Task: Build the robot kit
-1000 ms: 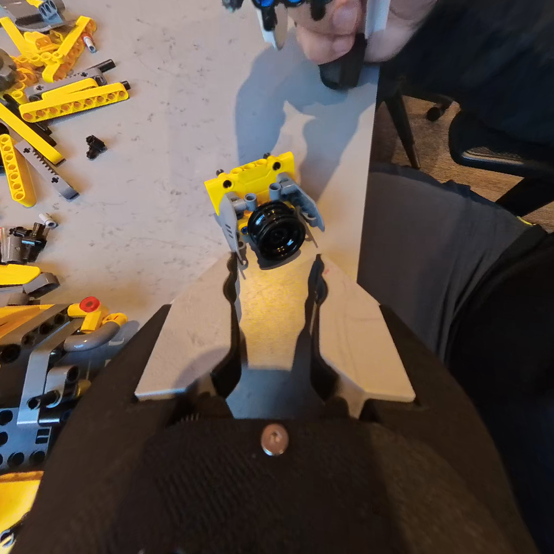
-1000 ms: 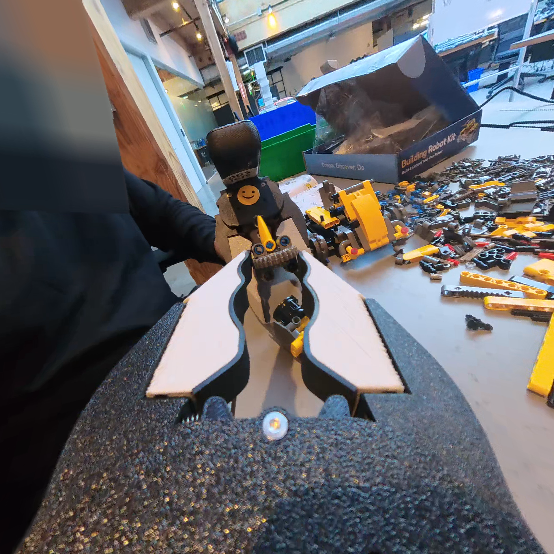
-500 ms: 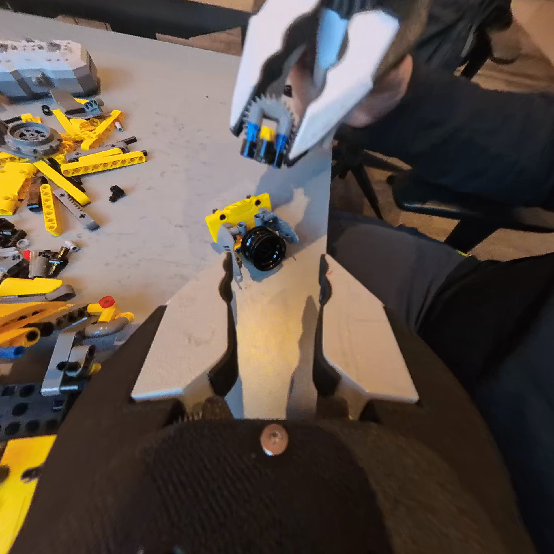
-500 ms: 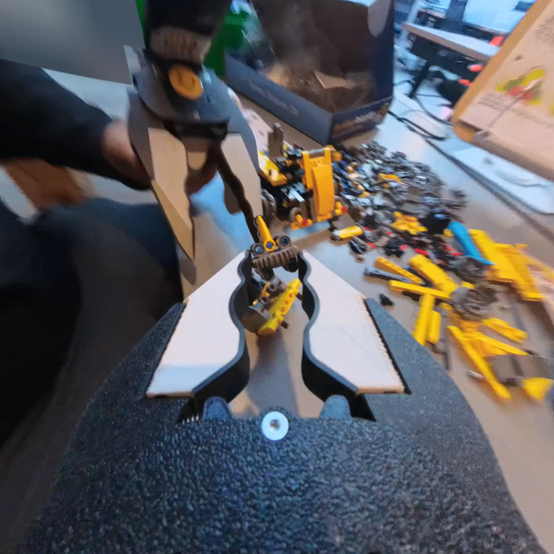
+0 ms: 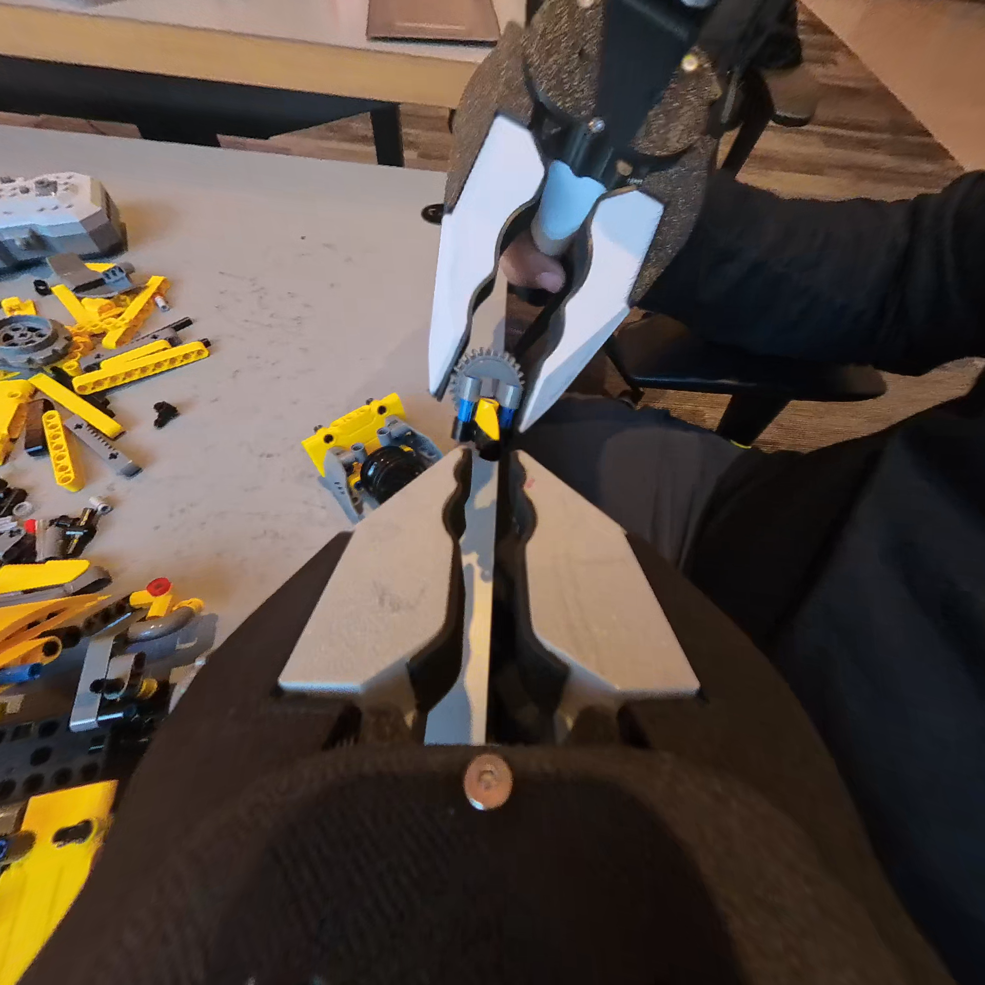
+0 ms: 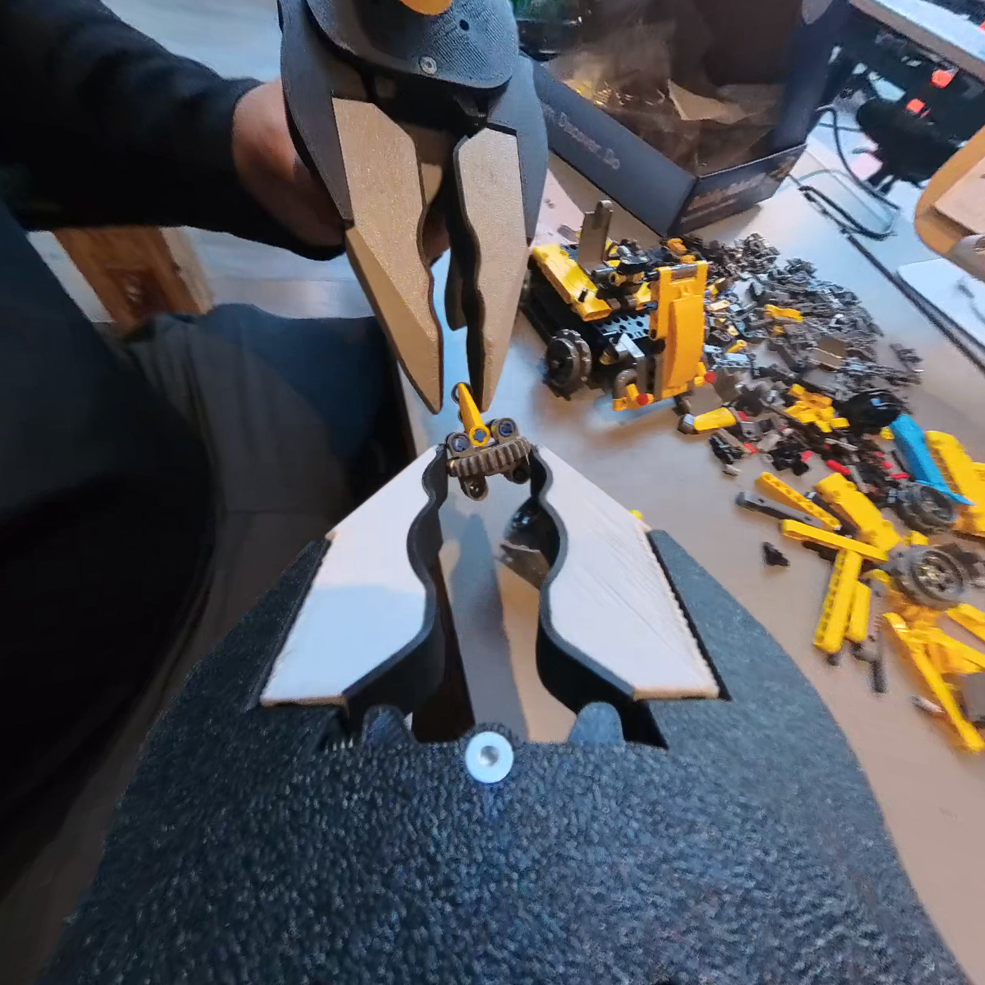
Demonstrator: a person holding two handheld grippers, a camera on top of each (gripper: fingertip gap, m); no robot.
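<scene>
My right gripper (image 6: 487,453) is shut on a small gear assembly (image 6: 482,453): a dark toothed gear with two blue-ended pins and a yellow lever (image 6: 469,413) sticking out in front. My left gripper (image 6: 461,405) comes in from above, its tips closed to a narrow gap around the end of that lever. In the left wrist view my left gripper (image 5: 487,453) meets the right gripper (image 5: 479,410) tip to tip, with the gear assembly (image 5: 486,384) between them above the table's edge. A yellow-and-grey block with a black wheel (image 5: 373,453) lies on the table just left of my left fingers.
A partly built yellow vehicle (image 6: 629,320) and a dark open box (image 6: 666,160) stand behind. Loose yellow, grey and black parts (image 6: 853,479) spread to the right, and also show in the left wrist view (image 5: 80,362). A person's lap and a chair (image 5: 746,373) lie past the table edge. The tips of both grippers are at nearly the same place.
Both grippers have risen from the table and come together. My left jaws have narrowed from wide open to a slim gap around the yellow lever. The wheel block stays on the table.
</scene>
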